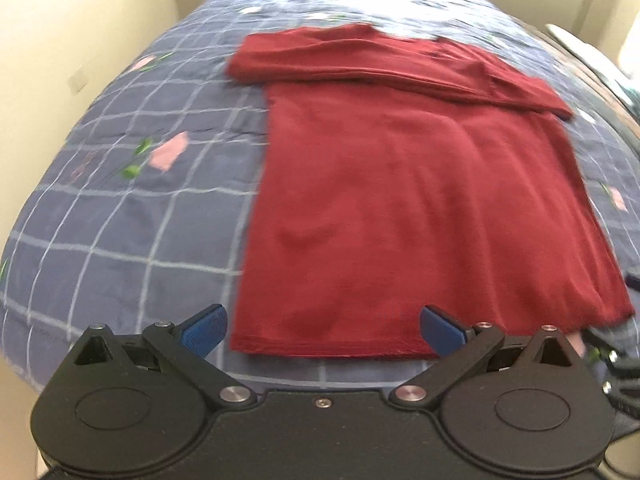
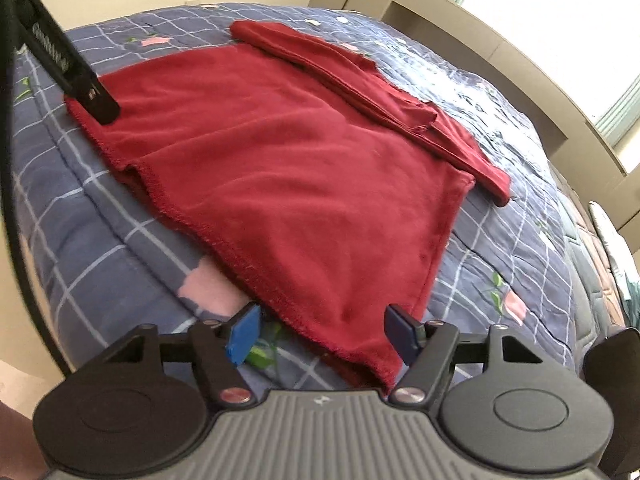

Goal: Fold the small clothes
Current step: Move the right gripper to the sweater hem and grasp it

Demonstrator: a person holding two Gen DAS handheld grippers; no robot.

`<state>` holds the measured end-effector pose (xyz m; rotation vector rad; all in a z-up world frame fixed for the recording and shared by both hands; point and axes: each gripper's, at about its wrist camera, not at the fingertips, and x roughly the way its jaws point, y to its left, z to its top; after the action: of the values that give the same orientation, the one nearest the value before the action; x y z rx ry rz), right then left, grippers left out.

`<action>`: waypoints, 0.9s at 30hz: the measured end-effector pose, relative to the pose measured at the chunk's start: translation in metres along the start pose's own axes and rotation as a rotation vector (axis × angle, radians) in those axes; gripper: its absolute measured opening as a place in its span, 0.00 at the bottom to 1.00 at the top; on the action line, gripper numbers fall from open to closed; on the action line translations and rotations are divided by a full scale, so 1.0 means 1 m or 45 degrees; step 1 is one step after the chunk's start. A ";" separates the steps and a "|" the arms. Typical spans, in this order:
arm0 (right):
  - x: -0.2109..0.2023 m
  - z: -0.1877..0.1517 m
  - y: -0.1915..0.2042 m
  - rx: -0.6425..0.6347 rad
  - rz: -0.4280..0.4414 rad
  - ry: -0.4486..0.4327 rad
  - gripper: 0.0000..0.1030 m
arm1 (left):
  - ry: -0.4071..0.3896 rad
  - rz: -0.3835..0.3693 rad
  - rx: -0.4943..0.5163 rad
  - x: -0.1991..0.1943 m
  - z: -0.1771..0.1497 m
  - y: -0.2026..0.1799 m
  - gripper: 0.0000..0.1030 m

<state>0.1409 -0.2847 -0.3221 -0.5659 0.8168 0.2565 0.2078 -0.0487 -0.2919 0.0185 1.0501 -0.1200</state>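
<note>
A dark red shirt (image 1: 420, 200) lies flat on the bed, its sleeves folded across the collar end (image 1: 380, 60). My left gripper (image 1: 322, 328) stands open just above the near hem, which runs between its two blue pads (image 1: 202, 328) without touching them. In the right wrist view the shirt (image 2: 300, 160) spreads away from me, and its near hem corner (image 2: 360, 344) lies between the blue pads (image 2: 242, 334) of my right gripper (image 2: 324, 334). That gripper is open and its pads do not press the cloth. A black bar (image 2: 76, 68) reaches down to the far hem corner.
The bed carries a blue checked quilt (image 1: 120, 220) with pink flower patches (image 2: 212, 288). A cream wall (image 1: 60, 40) borders its left side. A beige ledge and a bright window (image 2: 540, 40) run along the far right. Bedding (image 2: 608, 248) lies at the right edge.
</note>
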 end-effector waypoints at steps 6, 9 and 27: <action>0.001 -0.002 0.005 -0.025 -0.009 -0.011 0.66 | 0.000 -0.027 0.243 0.006 -0.010 -0.025 0.99; 0.003 0.004 -0.001 -0.001 -0.011 -0.033 0.38 | 0.015 -0.030 0.304 0.012 -0.012 -0.033 0.99; -0.007 0.057 -0.077 0.375 0.219 -0.142 0.12 | 0.010 0.029 0.478 0.034 -0.017 -0.071 0.99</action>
<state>0.2046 -0.3157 -0.2566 -0.2033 0.7785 0.3159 0.2023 -0.1206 -0.3268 0.3709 1.0223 -0.2955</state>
